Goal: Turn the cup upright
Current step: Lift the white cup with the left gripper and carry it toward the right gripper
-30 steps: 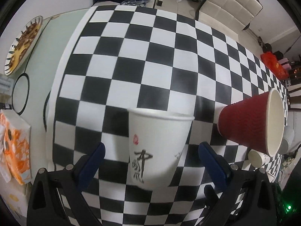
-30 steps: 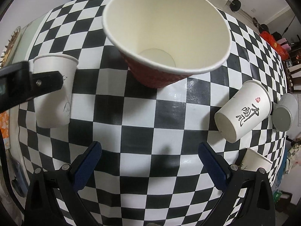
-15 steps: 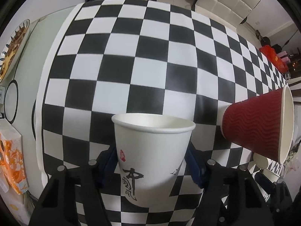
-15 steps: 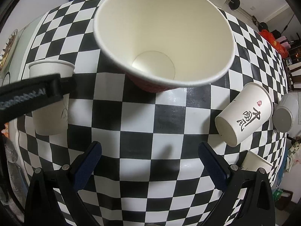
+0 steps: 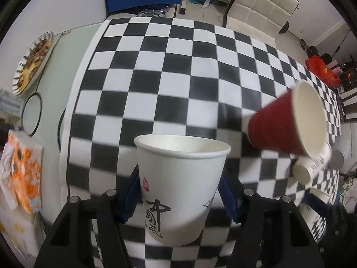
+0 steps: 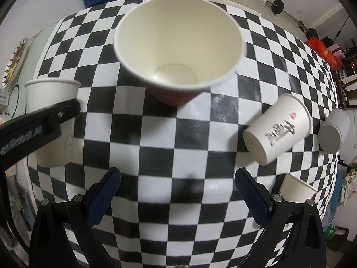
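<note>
A white paper cup with black calligraphy stands upright, mouth up, between the fingers of my left gripper, which is shut on its sides. It also shows in the right wrist view at the left, with a left finger across it. A red ribbed cup lies tilted on the checkered tablecloth, its mouth toward my right gripper, which is open and empty, short of it. In the left wrist view the red cup is at the right.
A white cup lies on its side at the right, with another cup beyond it and a third near the table edge. A plate of food and an orange packet sit at the left.
My left gripper has closed on the white cup and lifted back a little with it. The right gripper has stayed open and shifted slightly; the red cup looks a bit farther away.
</note>
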